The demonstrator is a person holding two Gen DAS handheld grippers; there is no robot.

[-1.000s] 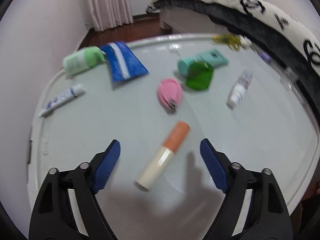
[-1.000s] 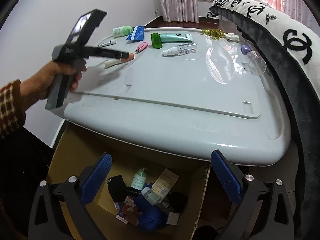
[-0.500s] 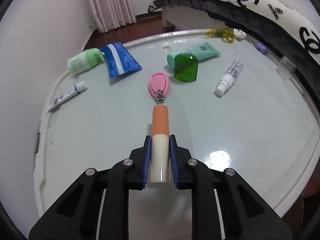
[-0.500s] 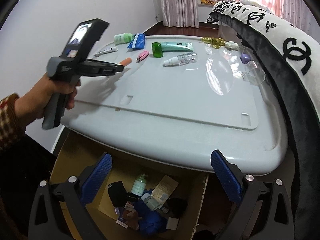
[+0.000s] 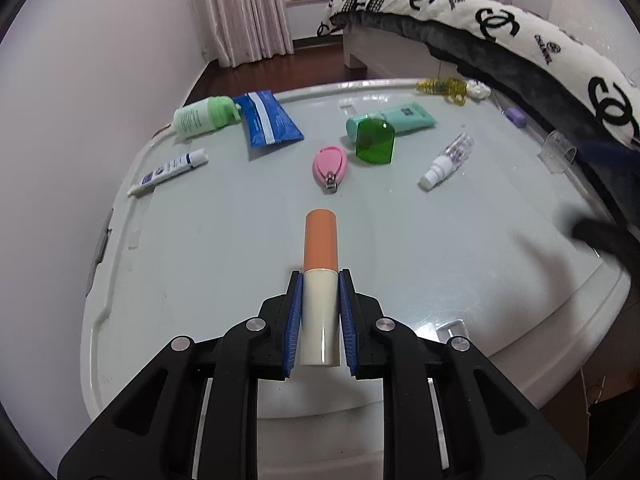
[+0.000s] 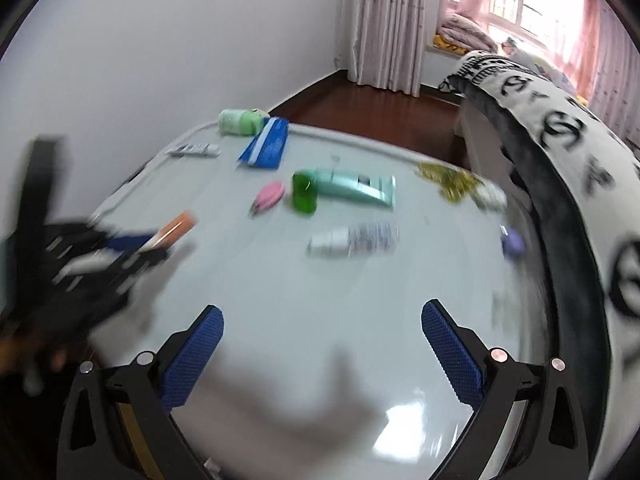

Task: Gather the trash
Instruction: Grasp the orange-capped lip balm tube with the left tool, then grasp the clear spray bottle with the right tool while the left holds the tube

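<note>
My right-wrist view is smeared: the clear spray bottle is only a streaked patch, the small lilac object at three o'clock has no readable shape, and my left gripper shows at nine o'clock as a dark blur with a hand below it that I can barely make out. In the left-wrist view a dark smear cuts in at three o'clock; I cannot tell what it is. The clear plastic cup sits half against the dark edge of the black-and-white logo blanket, its base hard to separate from the glare.

My left gripper is pitched steeply downward above the pale grey plastic lid. Its jaws have just been closing and now clamp the cream body of the cream tube with an orange cap; the cap juts out toward twelve o'clock, clear of the surface. My right gripper also tilts down over the lid, jaws spread wide with nothing between them.

Beyond the cap at twelve o'clock lies the pink nail clipper, with the green translucent cap on the teal tube at one o'clock. At eleven o'clock lie the blue sachet, the pale green bottle and the thin white tube. The yellow hair clip rests at the far rim.
</note>
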